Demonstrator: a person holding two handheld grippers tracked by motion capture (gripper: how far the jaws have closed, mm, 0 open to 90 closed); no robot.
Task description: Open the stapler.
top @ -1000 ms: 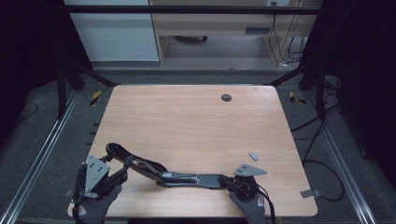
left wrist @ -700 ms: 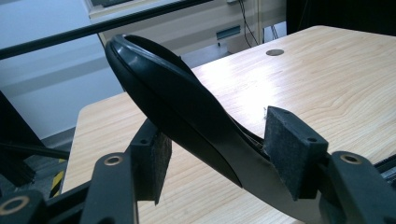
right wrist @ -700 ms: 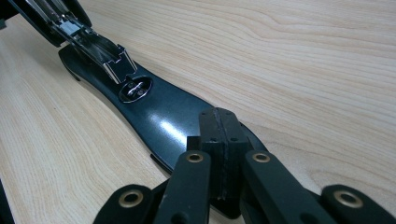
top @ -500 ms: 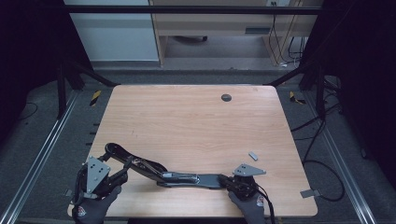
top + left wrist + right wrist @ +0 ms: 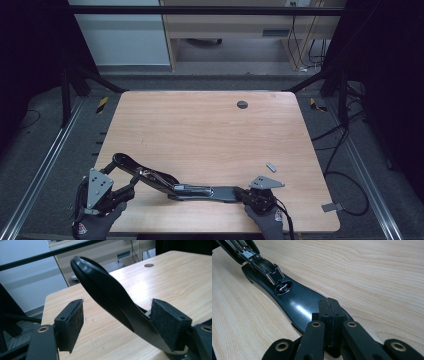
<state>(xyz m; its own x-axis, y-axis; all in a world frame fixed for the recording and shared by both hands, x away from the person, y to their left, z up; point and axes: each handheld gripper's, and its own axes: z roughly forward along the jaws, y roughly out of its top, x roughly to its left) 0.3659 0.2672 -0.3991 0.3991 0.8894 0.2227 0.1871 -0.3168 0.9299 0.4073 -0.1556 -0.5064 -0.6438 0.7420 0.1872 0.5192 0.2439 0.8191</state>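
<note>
Lying along the near edge of the table (image 5: 210, 130), the opened stapler (image 5: 200, 191) runs left to right: the right gripper (image 5: 250, 195) presses shut on its base's right end, while the left gripper (image 5: 122, 182), jaws just opened wide, straddles the raised arm (image 5: 107, 295) at the left

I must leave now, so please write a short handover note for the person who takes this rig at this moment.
Left claw: open, jaws have just been opening; the stapler's raised upper arm stands between them, not gripped.
Right claw: shut, tips on the end of the stapler base, near the table's front edge.
Done: stapler swung open, staple channel exposed.
Left: probably reload or close it; keep the base steady.
</note>
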